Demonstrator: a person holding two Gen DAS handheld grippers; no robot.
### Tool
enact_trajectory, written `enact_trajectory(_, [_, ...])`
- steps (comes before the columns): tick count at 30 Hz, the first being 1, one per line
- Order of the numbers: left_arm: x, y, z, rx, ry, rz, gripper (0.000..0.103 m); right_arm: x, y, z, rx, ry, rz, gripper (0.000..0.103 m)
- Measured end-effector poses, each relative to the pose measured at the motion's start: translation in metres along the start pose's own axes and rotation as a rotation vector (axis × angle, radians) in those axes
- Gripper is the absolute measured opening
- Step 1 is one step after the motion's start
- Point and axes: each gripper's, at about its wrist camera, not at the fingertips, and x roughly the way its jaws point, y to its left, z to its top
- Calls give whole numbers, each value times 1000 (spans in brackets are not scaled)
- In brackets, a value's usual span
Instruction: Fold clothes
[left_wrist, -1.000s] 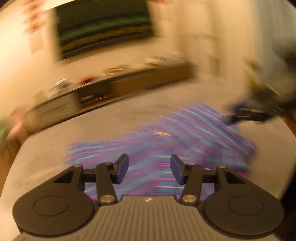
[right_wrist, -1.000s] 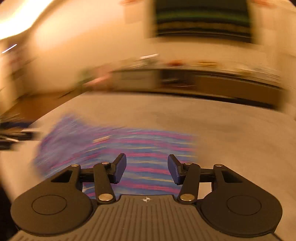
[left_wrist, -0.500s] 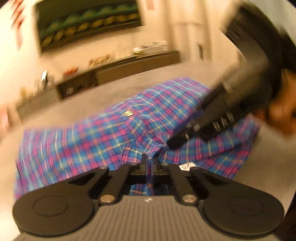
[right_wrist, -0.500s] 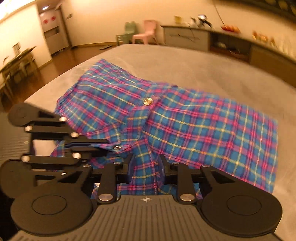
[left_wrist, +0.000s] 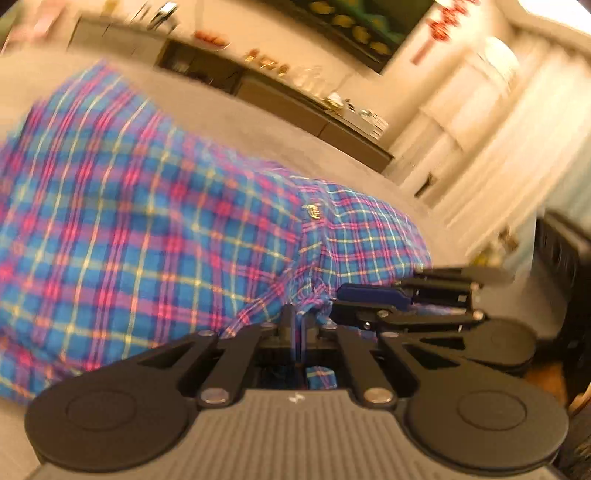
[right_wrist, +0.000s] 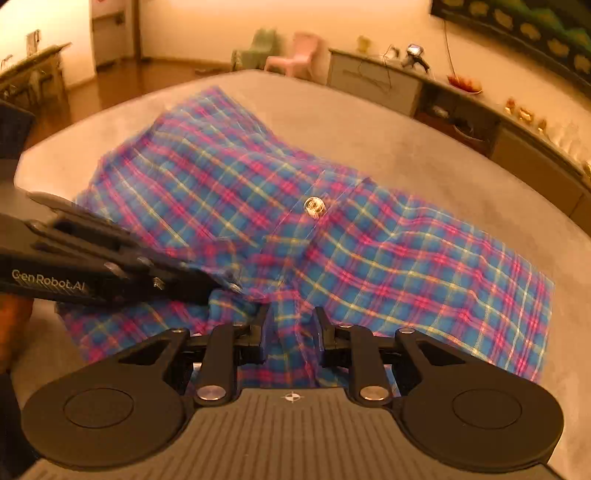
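Two grippers on one garment, so we've got both ends of the same bunch of cloth. We see the plaid shirt (right_wrist: 369, 258) spread over a grey table (right_wrist: 406, 140), blue with pink and yellow lines, reaching from the near edge toward the far left corner. A small metal button (right_wrist: 313, 205) sits about mid-cloth on a raised fold.

Our left gripper (left_wrist: 297, 332) is clenched tight on a pinch of the plaid fabric at the near edge, fingers nearly together with cloth squeezed between them. Our right gripper (right_wrist: 291, 328) is also grasping the shirt, with a thicker bunch of fabric between its fingers, so the gap is wider. The two sit just beside each other at the near edge; from the right wrist view the left one comes in from the left side, tips buried in the cloth.

Behind the table we can make out a long low cabinet (right_wrist: 461, 107) along the wall and a pink chair (right_wrist: 295, 51)
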Motion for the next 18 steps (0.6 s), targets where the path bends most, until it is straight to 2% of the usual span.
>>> enact_trajectory(7, [3, 14, 3, -96, 21, -37, 3, 7, 4, 1, -64, 50, -31, 24])
enact_trajectory(8, [3, 9, 4, -55, 17, -23, 3, 8, 5, 1, -73, 57, -35, 24])
enact_trajectory(11, [-4, -10, -2, 144, -5, 49, 4, 10, 3, -1, -53, 54, -17, 24])
enact_trajectory(16, [-12, -65, -31, 693, -58, 194, 6, 13, -2, -2, -22, 53, 10, 24])
enact_trajectory(18, [-16, -85, -43, 848, -78, 223, 12, 13, -5, -1, -20, 66, 14, 24])
